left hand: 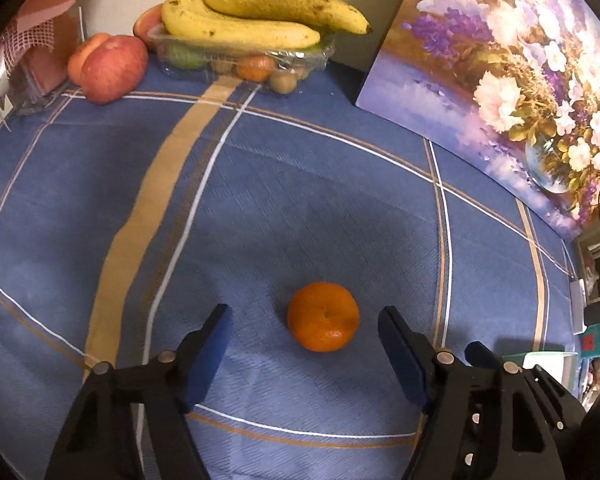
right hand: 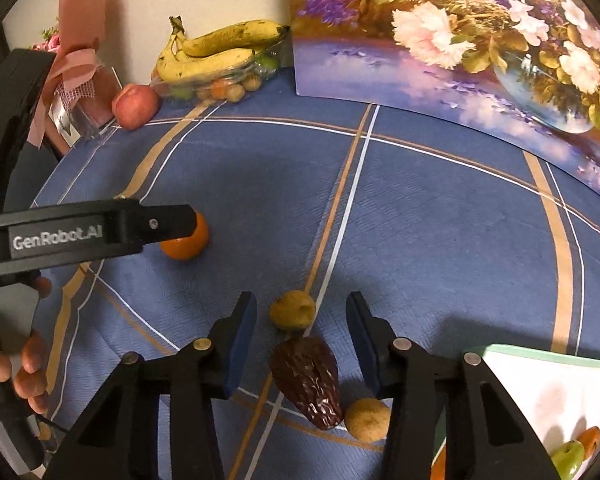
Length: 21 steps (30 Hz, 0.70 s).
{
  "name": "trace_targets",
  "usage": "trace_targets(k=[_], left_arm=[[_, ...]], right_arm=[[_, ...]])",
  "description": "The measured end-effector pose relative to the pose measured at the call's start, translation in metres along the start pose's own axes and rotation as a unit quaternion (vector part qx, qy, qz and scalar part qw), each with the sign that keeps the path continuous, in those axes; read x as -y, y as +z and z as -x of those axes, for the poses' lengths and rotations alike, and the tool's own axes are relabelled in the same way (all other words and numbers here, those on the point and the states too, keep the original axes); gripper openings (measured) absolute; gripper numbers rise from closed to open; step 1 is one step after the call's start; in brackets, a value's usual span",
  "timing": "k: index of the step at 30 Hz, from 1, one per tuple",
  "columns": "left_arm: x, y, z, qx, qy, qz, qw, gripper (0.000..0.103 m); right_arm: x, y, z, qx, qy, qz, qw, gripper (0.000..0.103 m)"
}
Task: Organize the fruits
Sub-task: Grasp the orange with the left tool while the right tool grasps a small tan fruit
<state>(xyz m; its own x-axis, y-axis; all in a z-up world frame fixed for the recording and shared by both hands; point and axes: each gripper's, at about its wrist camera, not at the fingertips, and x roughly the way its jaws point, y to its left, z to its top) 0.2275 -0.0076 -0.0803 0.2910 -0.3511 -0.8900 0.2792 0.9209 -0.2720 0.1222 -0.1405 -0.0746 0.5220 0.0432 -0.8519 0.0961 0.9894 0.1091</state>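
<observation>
Left gripper [left hand: 305, 334]: fingers apart, blue pads facing in, nothing clamped. The mandarin [left hand: 323, 317] sits on the surface between the two fingers, a bit nearer the right one, touching neither pad. Clear gap on both sides.

Right gripper [right hand: 301, 316]: fingers apart too, narrower gap, not clamped on anything. A dark wrinkled date [right hand: 307, 384] lies between the fingers, long axis roughly along them, no pad contact visible. One small tan round fruit [right hand: 293, 309] sits just past the date's far end, about level with the fingertips, between them. A second tan fruit [right hand: 367, 419] lies beside the date's near end, just inside the right finger, partly hidden by it.

From the right wrist view, the left gripper's finger comes in from the left side, covering part of the mandarin; a person's hand [right hand: 28, 364] grips its handle.

Far beyond the fingers, against the wall: bananas [left hand: 260, 20] on top of a clear plastic tray [left hand: 236, 58] of small fruits, red apple [left hand: 108, 68] left of the tray. Flower painting [left hand: 500, 80] leans at far right. Blue checked tablecloth [left hand: 260, 184] covers the surface. White board with green edge [right hand: 548, 392] lies outside the right finger, a green fruit [right hand: 568, 458] at its near corner.
</observation>
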Motion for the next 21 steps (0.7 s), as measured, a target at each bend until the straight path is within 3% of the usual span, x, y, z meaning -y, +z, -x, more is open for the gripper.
trace_targets(k=[2, 4, 6, 10, 21], left_arm=[[0.001, 0.0, -0.002, -0.005, -0.006, 0.0, 1.0, 0.065], [0.003, 0.0, -0.004, -0.008, -0.007, -0.001, 0.9999, 0.049], [0.004, 0.0, -0.005, -0.009, -0.019, -0.001, 0.9998, 0.041], [0.007, -0.001, -0.004, -0.007, -0.016, -0.009, 0.9998, 0.041], [0.013, -0.004, 0.021, 0.013, -0.013, -0.017, 0.9997, 0.04]], right_arm=[[-0.002, 0.0, -0.004, -0.001, 0.001, 0.003, 1.0, 0.043], [-0.002, -0.001, -0.007, -0.002, 0.001, 0.004, 1.0, 0.041], [-0.003, 0.0, -0.01, -0.003, 0.003, 0.005, 1.0, 0.035], [-0.003, -0.001, -0.014, -0.005, 0.008, 0.005, 1.0, 0.027], [0.001, 0.0, 0.009, 0.012, 0.014, -0.002, 1.0, 0.027]])
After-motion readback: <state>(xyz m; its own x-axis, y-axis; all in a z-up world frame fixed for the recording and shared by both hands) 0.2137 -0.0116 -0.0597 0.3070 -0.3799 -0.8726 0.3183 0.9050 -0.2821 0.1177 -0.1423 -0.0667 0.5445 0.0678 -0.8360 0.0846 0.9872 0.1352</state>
